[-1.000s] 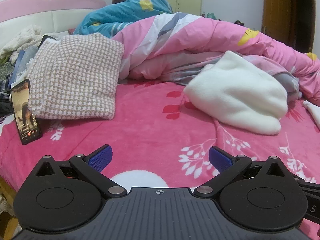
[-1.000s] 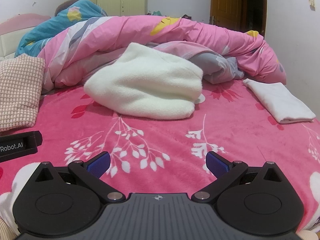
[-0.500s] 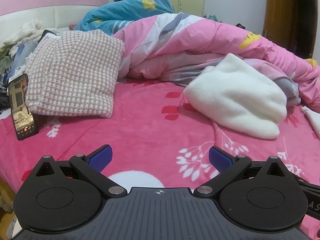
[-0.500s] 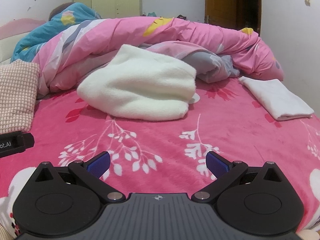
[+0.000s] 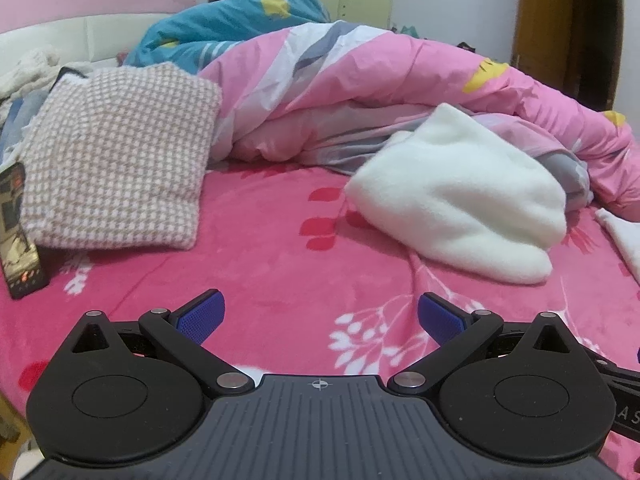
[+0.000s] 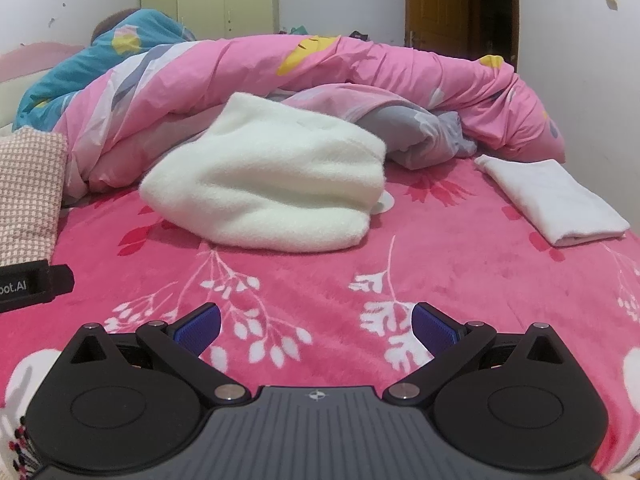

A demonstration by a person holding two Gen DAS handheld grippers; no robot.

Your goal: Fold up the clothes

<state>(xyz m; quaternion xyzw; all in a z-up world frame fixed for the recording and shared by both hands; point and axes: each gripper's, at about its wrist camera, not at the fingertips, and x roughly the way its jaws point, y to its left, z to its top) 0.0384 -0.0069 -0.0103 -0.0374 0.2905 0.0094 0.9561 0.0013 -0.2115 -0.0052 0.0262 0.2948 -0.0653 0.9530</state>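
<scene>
Both the left gripper (image 5: 320,316) and right gripper (image 6: 316,326) hung wide and empty over the bed (image 6: 460,272), short of the white fleece (image 6: 272,188).

White fleece garment (image 6: 272,184) lies bunched near a folded white cloth (image 6: 560,204).

Bed covered by a hot-pink plush blanket with white floral print (image 5: 280,264); a bunched pink quilt with grey and yellow patches (image 5: 360,80) lies along its far side. Checked pink-and-white pillow (image 5: 116,168) at far left, with a black smartphone, screen lit (image 5: 18,236), propped just beside it. Brown wooden door (image 6: 436,4) stands in the far right wall.
</scene>
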